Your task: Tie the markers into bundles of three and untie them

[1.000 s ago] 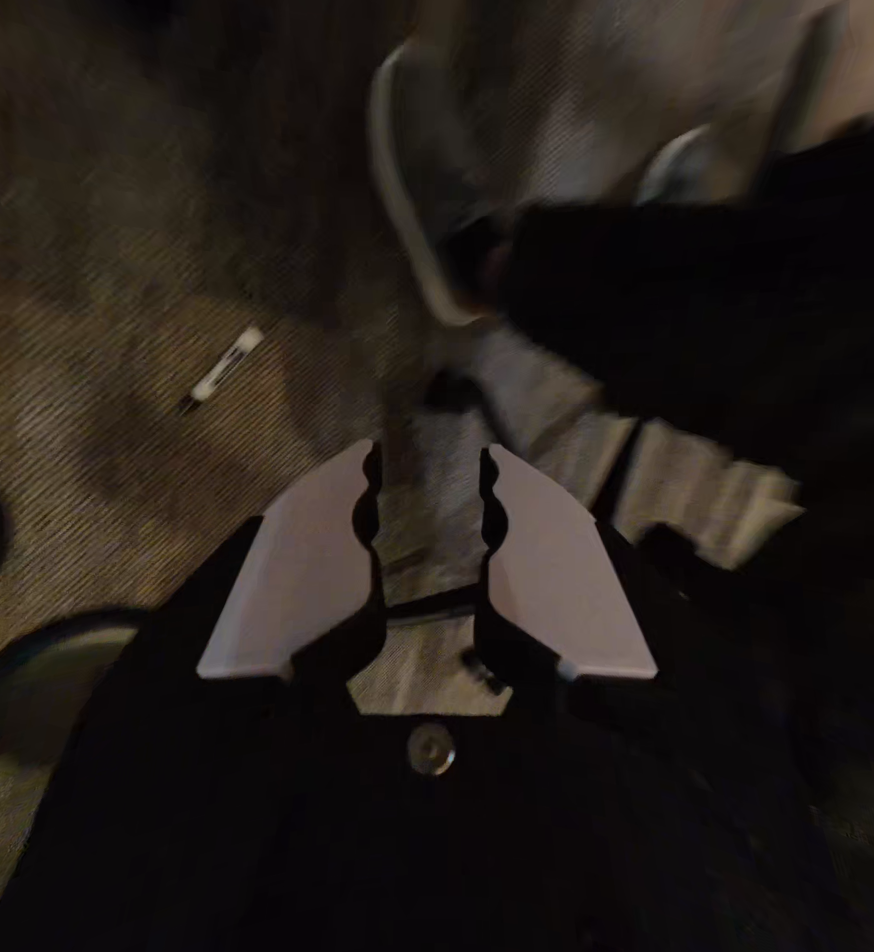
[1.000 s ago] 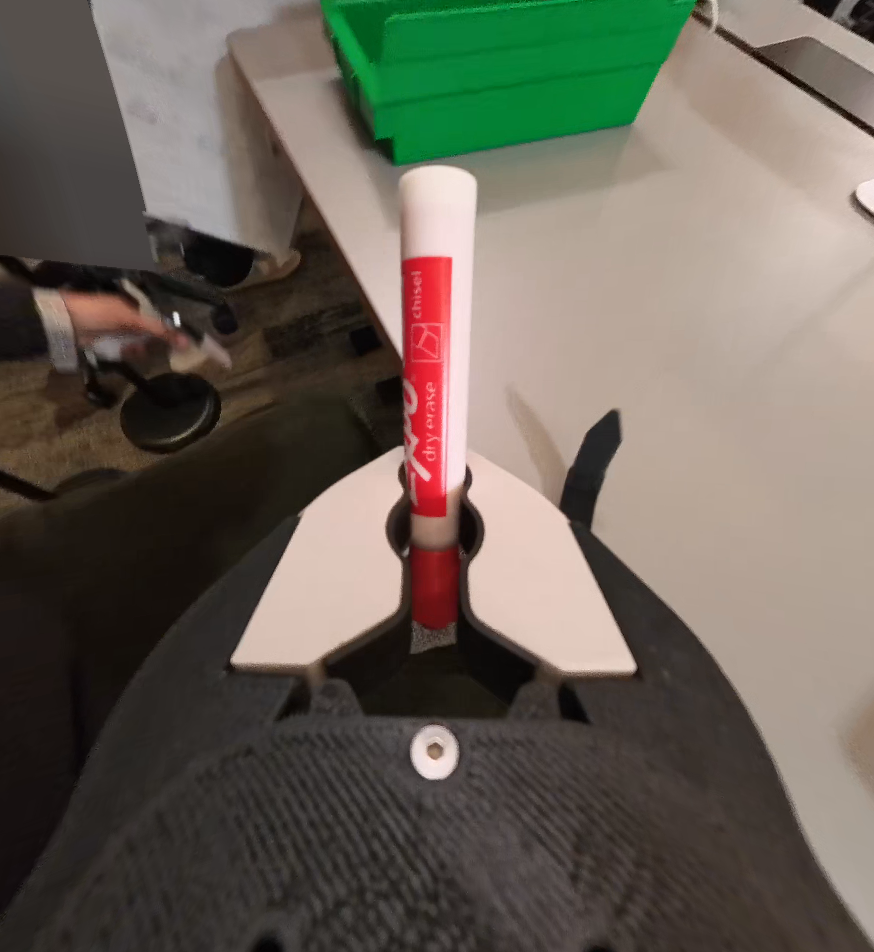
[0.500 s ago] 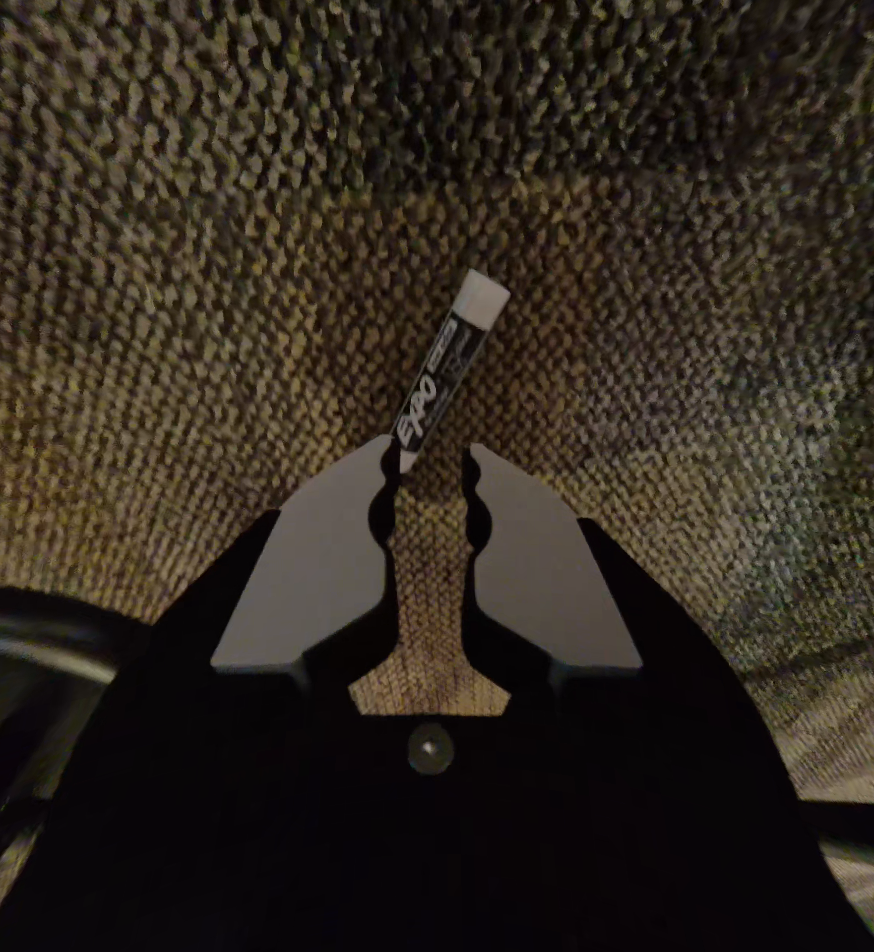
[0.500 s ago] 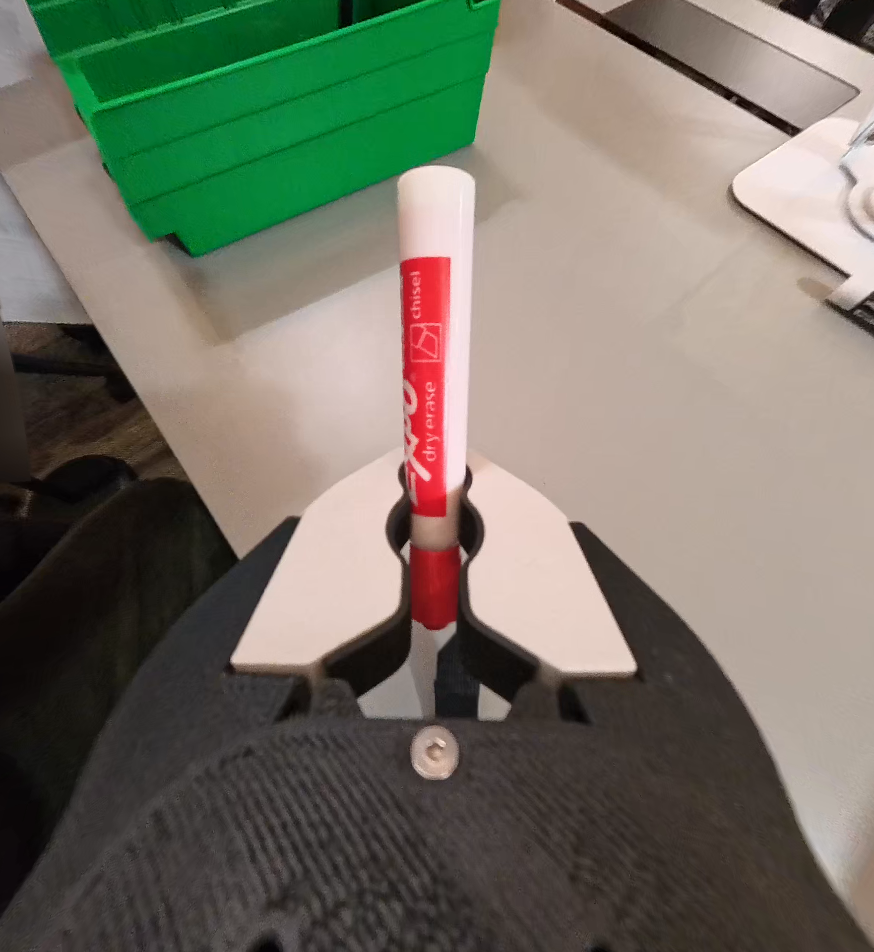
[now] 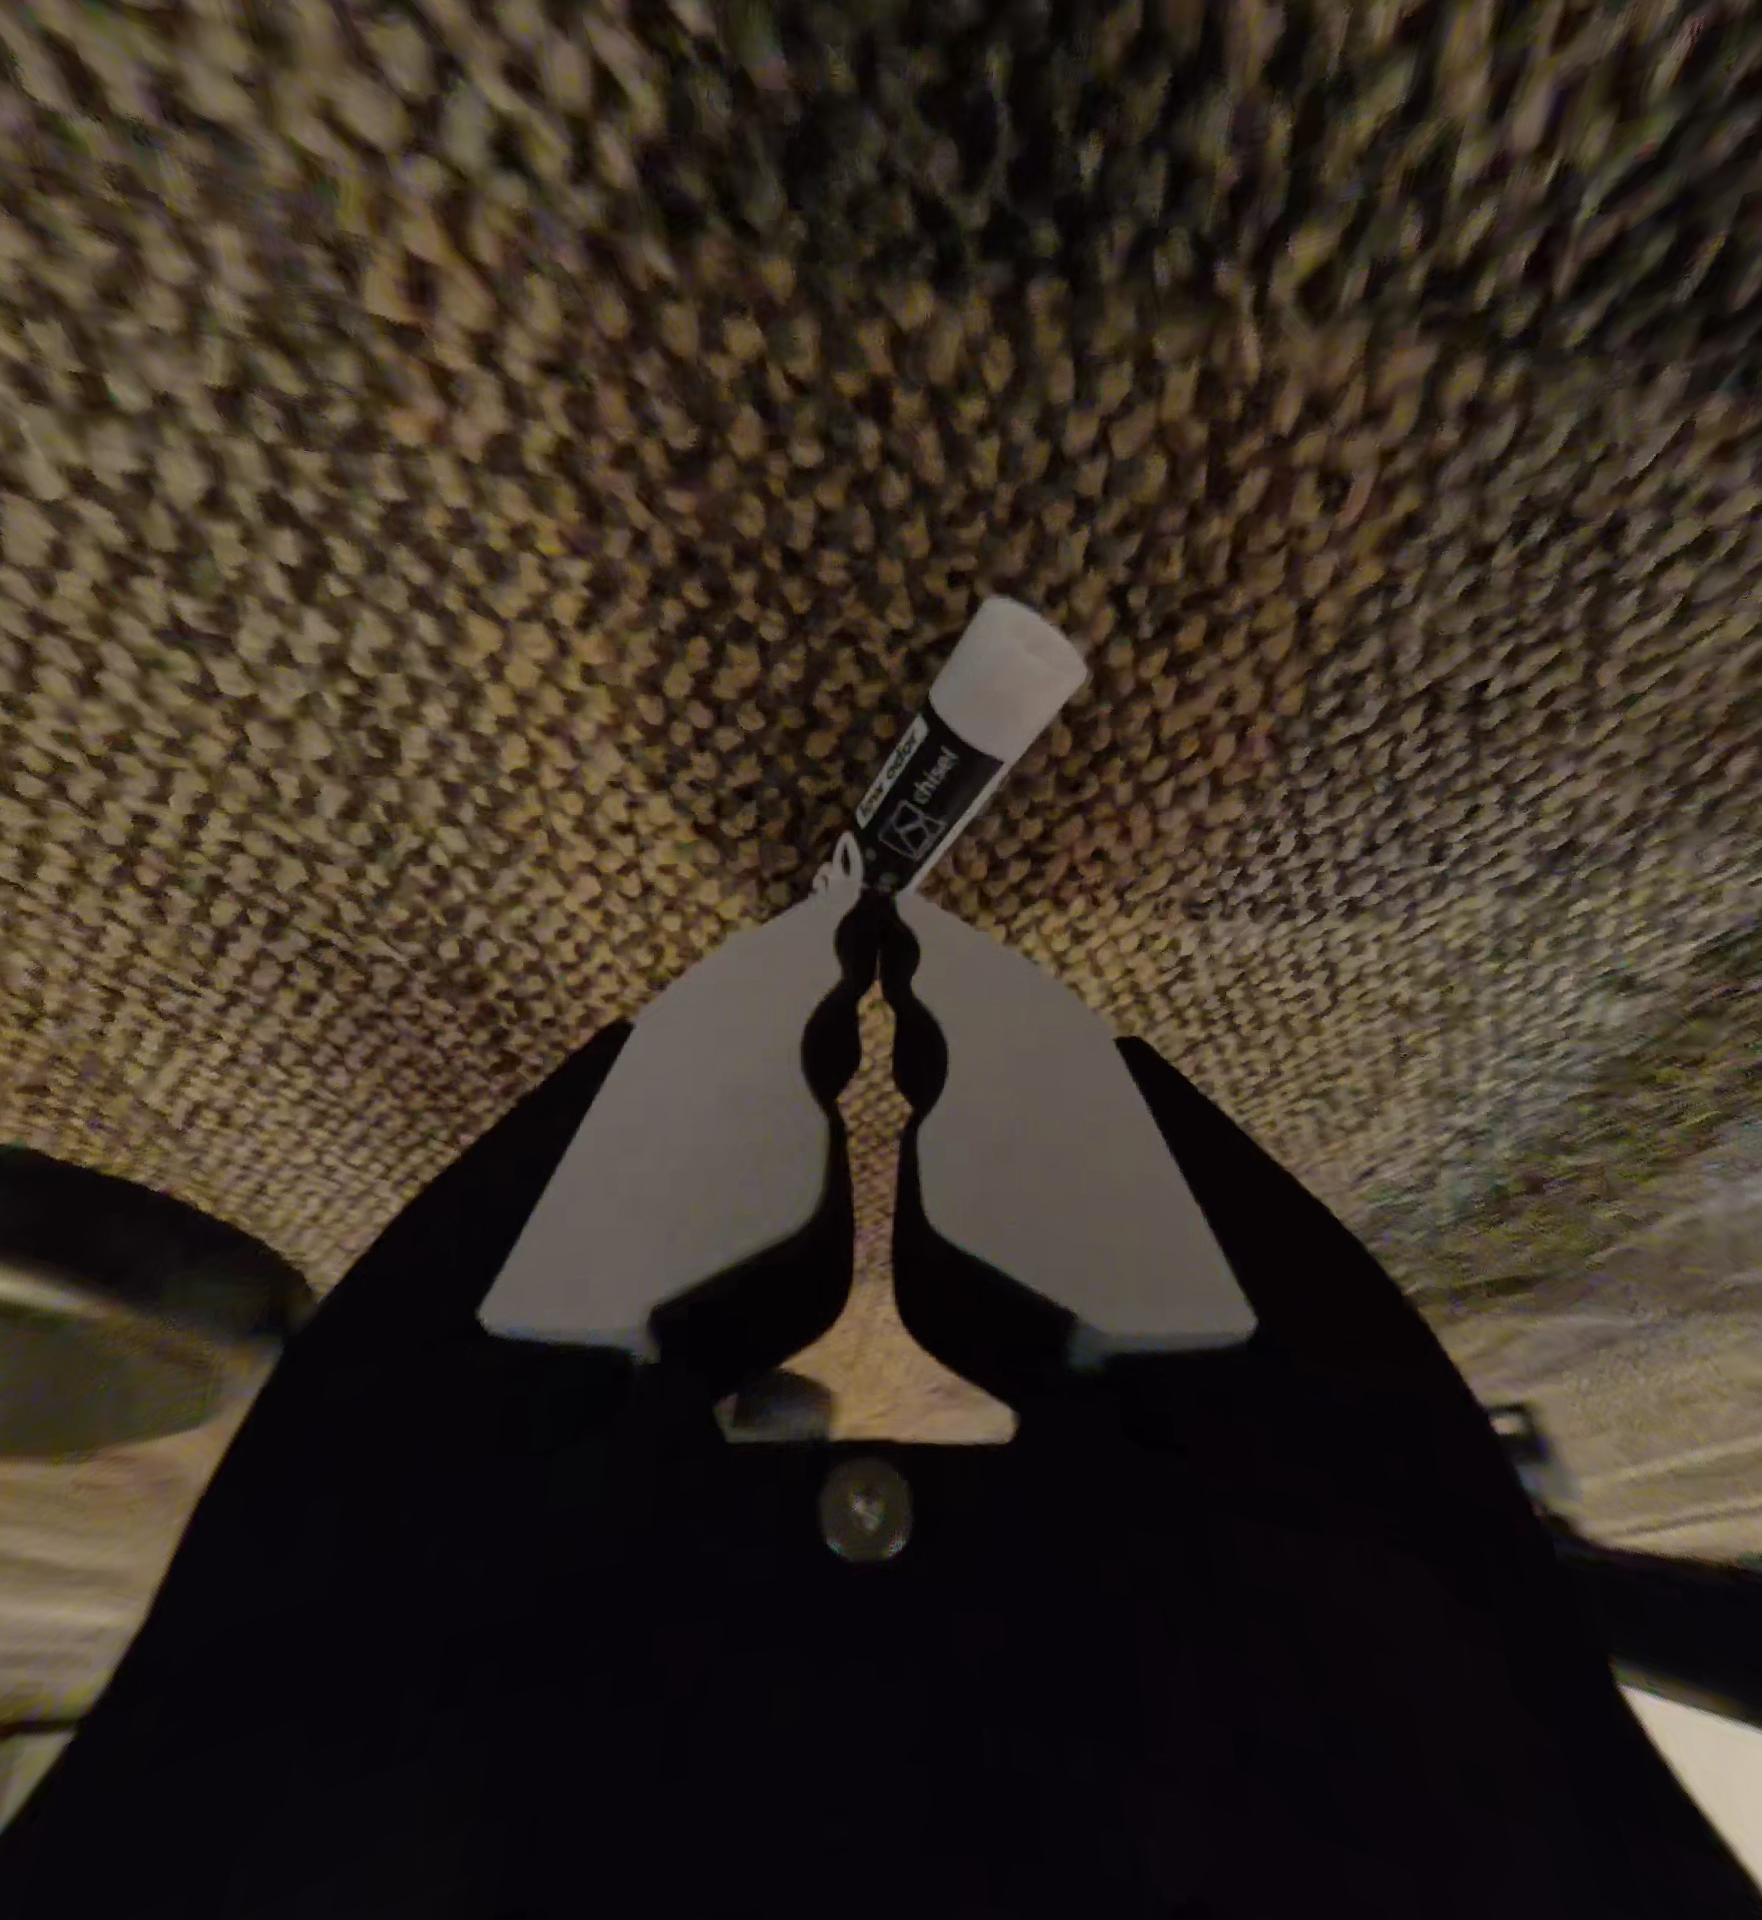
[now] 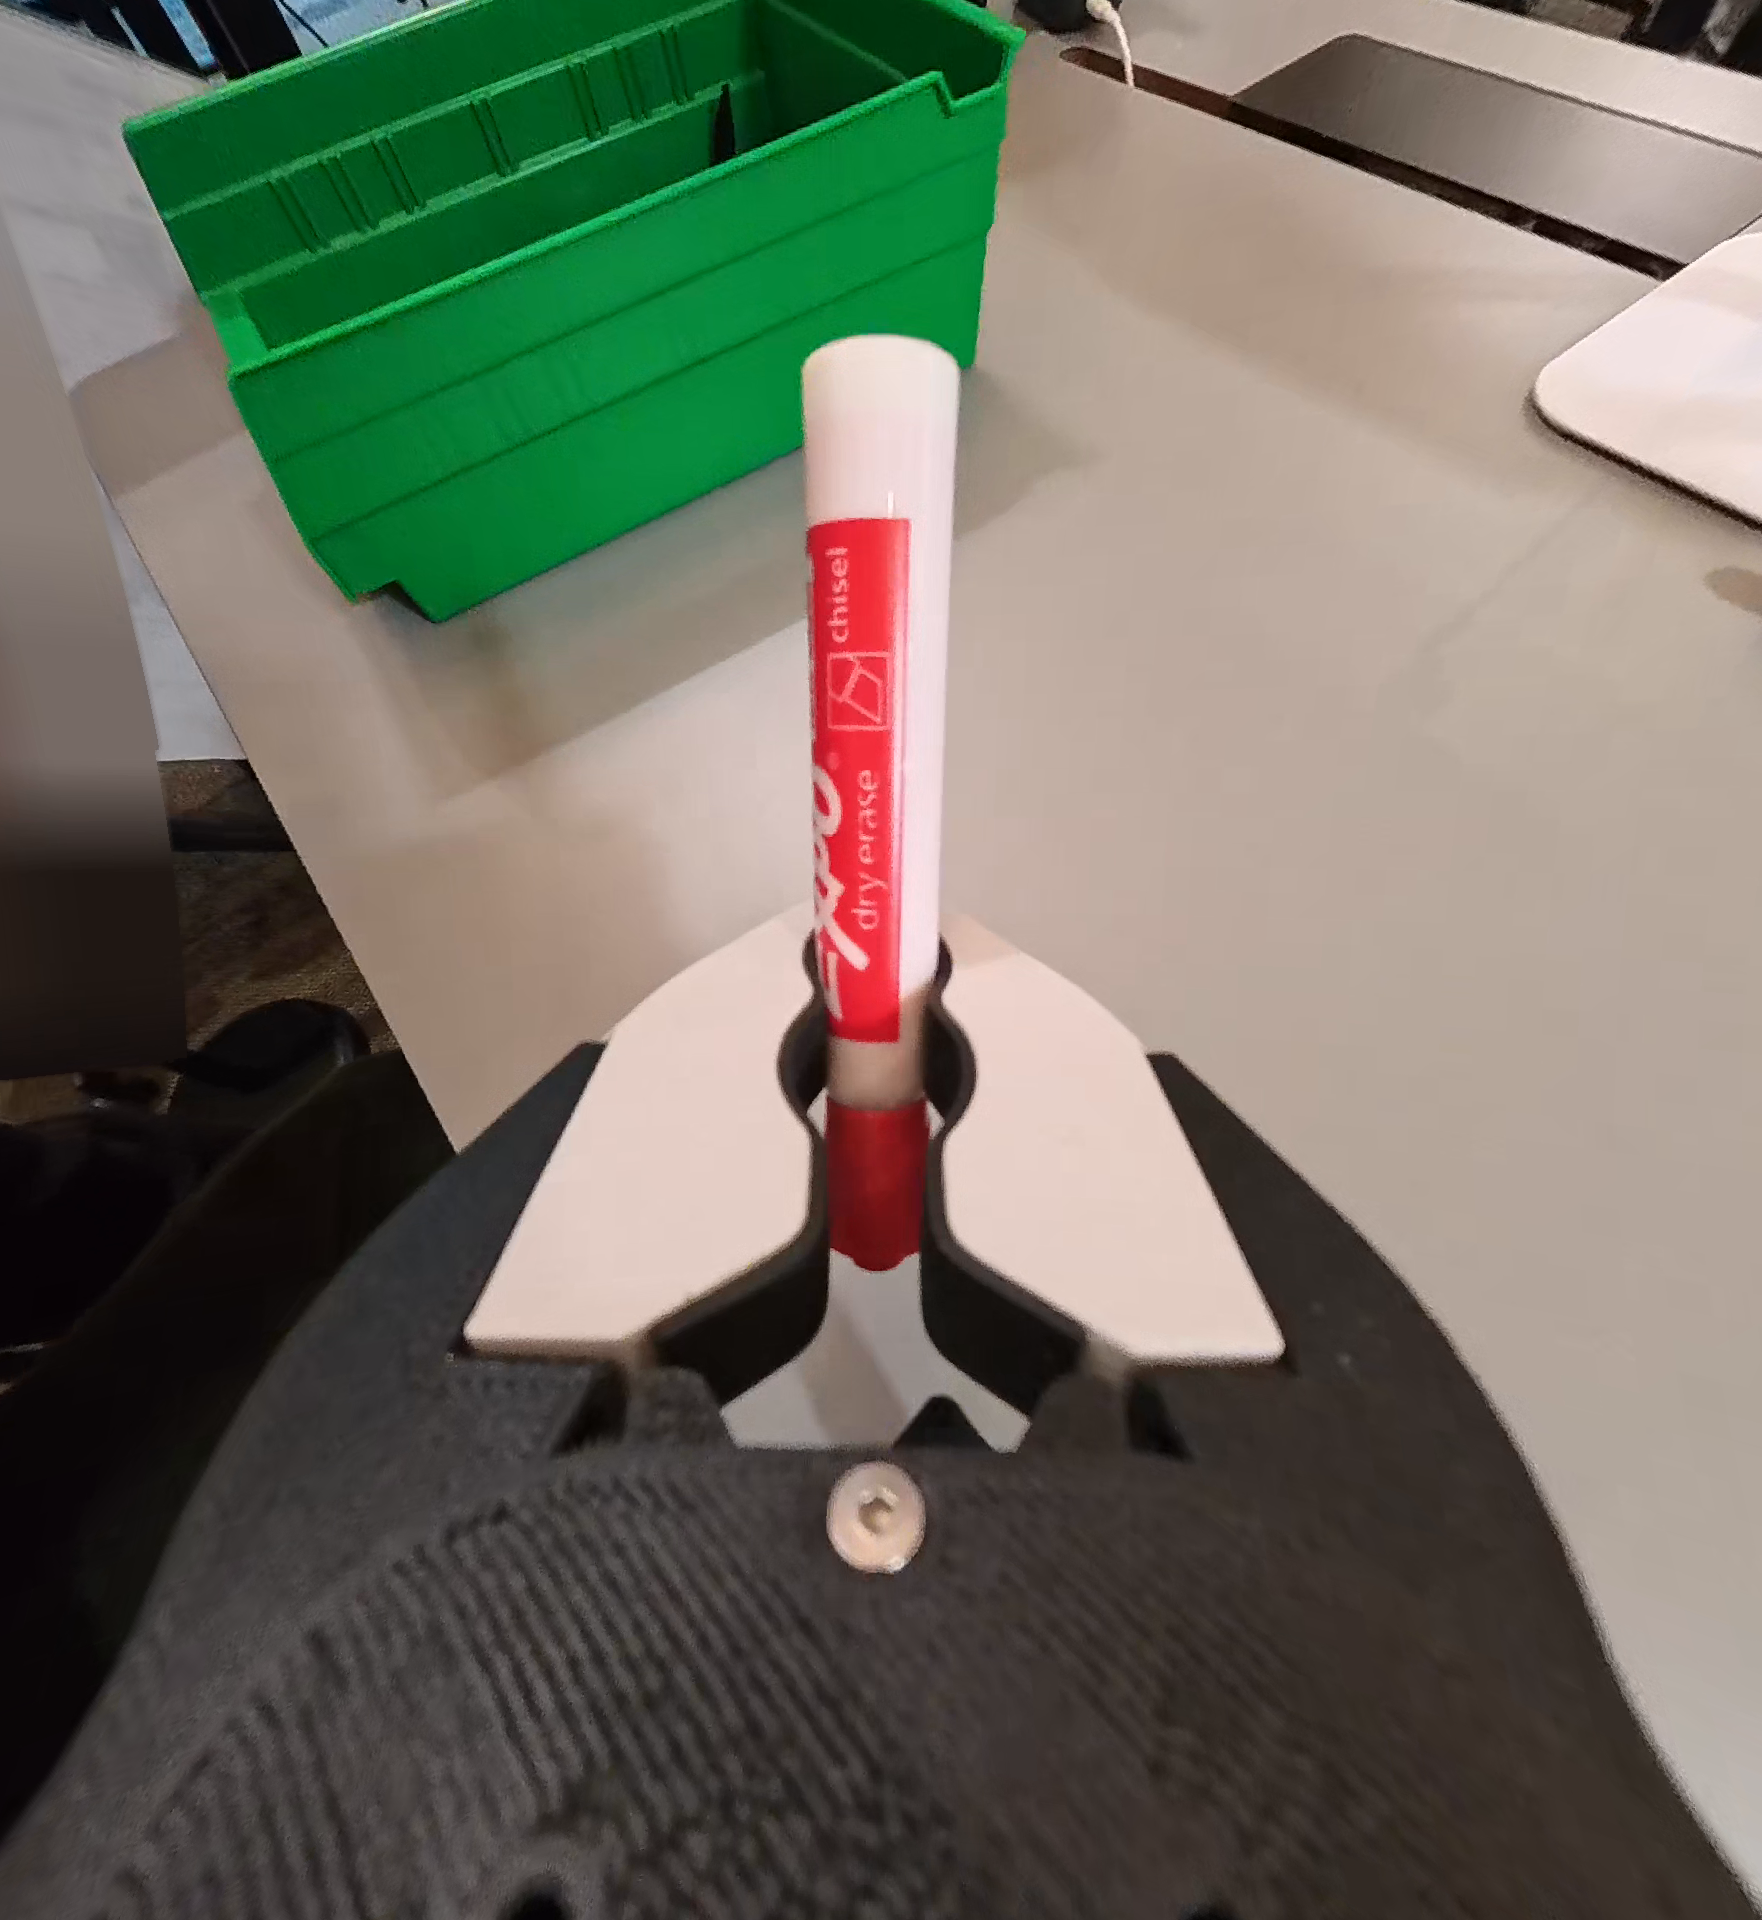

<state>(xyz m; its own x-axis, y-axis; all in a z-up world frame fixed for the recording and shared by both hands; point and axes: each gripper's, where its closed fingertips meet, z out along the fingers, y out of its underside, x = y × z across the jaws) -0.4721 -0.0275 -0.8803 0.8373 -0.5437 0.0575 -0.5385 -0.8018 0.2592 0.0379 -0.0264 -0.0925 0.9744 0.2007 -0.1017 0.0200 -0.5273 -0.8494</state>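
Item 1: my left tool [image 5: 875, 914], tips pinched on black marker [image 5: 970, 753] at its near end, over carpet floor [image 5: 441, 520]. Risk: grip is at very tips only, marker angled off to right; prob. pivots or drops w/ any jolt.

Item 2: my right tool [image 6: 877, 997], clenched on red marker [image 6: 875, 727], red cap end back btwn fingers, over grey surface [image 6: 1324, 831]. Seated deep; low slip risk.

Item 3: green bin [image 6: 586, 343] on surface, well beyond red marker. Contents: none seen in visible parts; divider inside.
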